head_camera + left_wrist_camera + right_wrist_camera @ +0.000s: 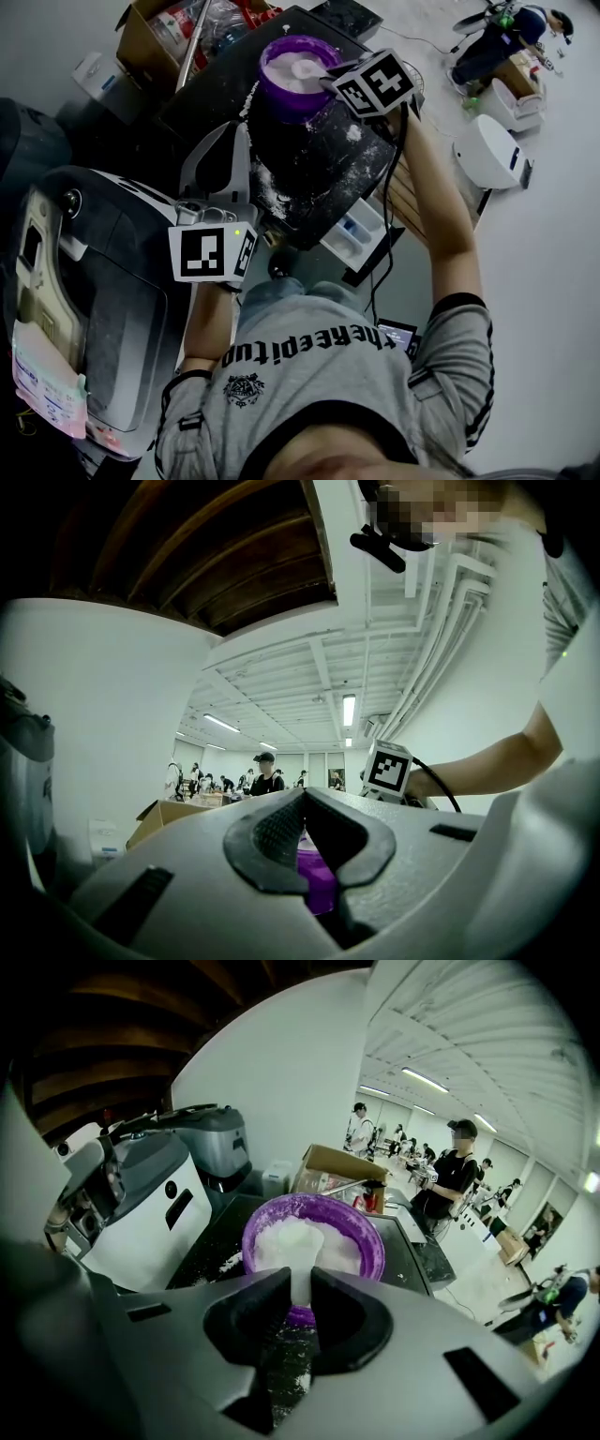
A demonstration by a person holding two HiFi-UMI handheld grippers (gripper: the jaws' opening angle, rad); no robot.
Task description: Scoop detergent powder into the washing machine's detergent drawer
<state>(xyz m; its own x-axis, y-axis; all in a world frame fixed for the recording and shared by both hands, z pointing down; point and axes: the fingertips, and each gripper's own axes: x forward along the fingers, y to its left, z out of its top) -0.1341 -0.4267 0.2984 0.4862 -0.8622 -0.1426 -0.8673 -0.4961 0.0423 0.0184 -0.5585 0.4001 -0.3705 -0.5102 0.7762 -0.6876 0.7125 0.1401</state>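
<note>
Dim, shadowy head view, bright ceiling strip lights [348,710], strong fisheye bending, dark vignetted corners

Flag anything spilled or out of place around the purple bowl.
White powder lies scattered across the black washing machine top, beside the purple plastic bowl of detergent rather than inside it. That is a spill. Nothing else stands out.

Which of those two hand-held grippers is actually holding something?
The right gripper: its jaws clamp a white scoop in the round purple bowl of powder. The left gripper is closed on nothing.
</note>
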